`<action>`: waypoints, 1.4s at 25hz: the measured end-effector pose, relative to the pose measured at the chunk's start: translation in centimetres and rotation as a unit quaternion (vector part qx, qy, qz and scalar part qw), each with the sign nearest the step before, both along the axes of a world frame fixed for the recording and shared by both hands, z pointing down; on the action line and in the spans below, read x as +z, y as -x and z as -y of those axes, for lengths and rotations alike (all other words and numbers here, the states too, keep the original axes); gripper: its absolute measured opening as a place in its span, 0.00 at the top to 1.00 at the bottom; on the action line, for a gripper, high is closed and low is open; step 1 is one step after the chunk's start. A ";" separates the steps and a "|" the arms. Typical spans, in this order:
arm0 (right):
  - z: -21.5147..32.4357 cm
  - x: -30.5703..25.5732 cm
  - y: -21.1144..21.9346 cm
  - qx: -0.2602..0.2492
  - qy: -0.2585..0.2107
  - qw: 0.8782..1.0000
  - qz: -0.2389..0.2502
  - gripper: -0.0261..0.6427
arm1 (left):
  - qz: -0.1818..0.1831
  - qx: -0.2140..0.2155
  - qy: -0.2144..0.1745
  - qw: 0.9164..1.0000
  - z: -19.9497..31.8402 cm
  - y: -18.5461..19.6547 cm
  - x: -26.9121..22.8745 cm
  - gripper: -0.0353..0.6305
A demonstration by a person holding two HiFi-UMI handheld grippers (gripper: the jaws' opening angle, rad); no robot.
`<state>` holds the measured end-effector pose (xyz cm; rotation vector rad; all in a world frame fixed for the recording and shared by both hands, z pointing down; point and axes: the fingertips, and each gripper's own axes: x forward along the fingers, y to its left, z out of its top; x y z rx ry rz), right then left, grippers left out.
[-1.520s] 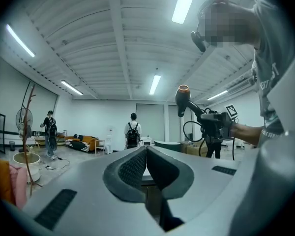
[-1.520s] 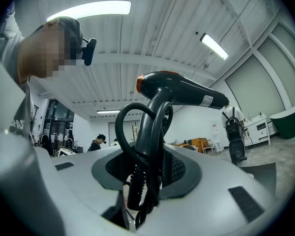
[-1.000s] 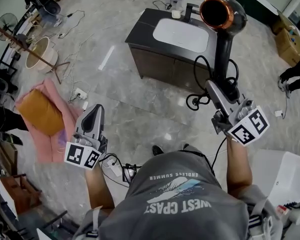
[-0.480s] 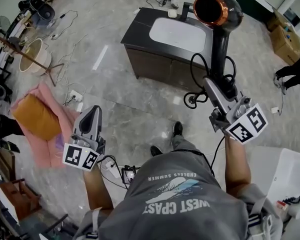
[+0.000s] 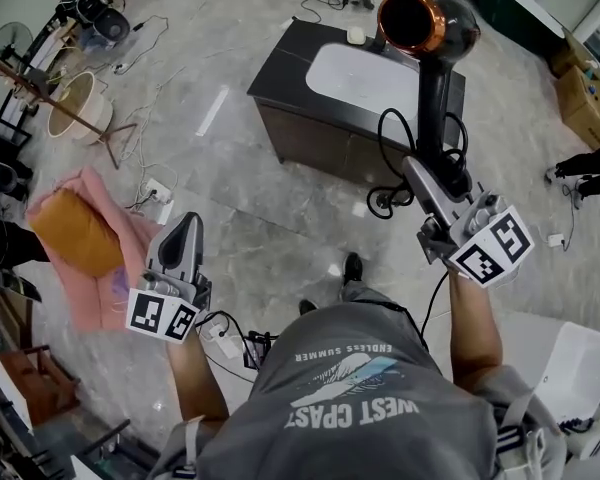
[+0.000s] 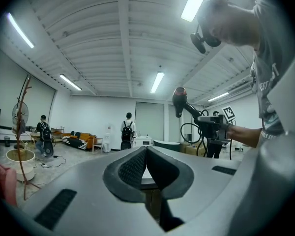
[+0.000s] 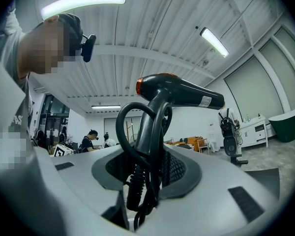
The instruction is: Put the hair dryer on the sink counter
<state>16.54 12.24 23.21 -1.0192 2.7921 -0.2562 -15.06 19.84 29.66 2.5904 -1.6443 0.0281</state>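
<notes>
A black hair dryer (image 5: 427, 30) with a copper ring round its barrel stands upright in my right gripper (image 5: 432, 183), whose jaws are shut on the handle and its looped black cord (image 5: 395, 158). In the right gripper view the hair dryer (image 7: 179, 93) rises from between the pads. The dark sink counter (image 5: 290, 58) with a white basin (image 5: 355, 70) stands on the floor ahead, below the dryer. My left gripper (image 5: 183, 233) hangs low at the left, shut and empty; its pads (image 6: 133, 169) touch in the left gripper view.
A pink cloth with an orange cushion (image 5: 78, 230) lies on the floor at left. A power strip and cables (image 5: 228, 336) lie by my feet. A small object (image 5: 356, 35) sits on the counter's back edge. Cardboard boxes (image 5: 580, 93) and a person's arm (image 5: 590, 161) are at right.
I have stepped closer to the counter. The right gripper with the hair dryer has shifted slightly left, over the counter's right end. The left gripper has hardly moved.
</notes>
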 end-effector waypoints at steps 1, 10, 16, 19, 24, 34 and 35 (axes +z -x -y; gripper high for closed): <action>0.5 0.1 -0.2 -0.003 0.000 1.000 -0.002 0.73 | 0.000 -0.004 0.000 1.000 0.3 -0.2 0.0 0.92; 6.0 1.2 -1.1 -0.038 0.002 0.999 -0.007 0.73 | 0.000 -0.037 -0.002 0.999 3.5 -2.1 0.8 0.92; 10.1 0.9 -1.4 -0.068 0.004 0.998 -0.008 0.73 | 0.002 -0.069 -0.002 0.998 5.6 -3.0 0.2 0.92; 11.6 1.4 -1.5 -0.079 0.005 0.997 -0.012 0.73 | 0.004 -0.082 0.000 0.997 6.1 -3.6 0.6 0.92; 13.6 1.6 -2.0 -0.098 0.008 0.995 -0.012 0.73 | 0.009 -0.100 0.000 0.995 7.2 -4.7 0.3 0.92; 16.9 2.9 -2.2 -0.110 0.020 0.994 -0.017 0.73 | 0.015 -0.098 0.010 0.995 9.9 -6.7 0.8 0.92; 17.2 3.1 -2.2 -0.109 0.022 0.994 -0.017 0.73 | 0.015 -0.096 0.011 0.995 10.3 -6.6 0.9 0.92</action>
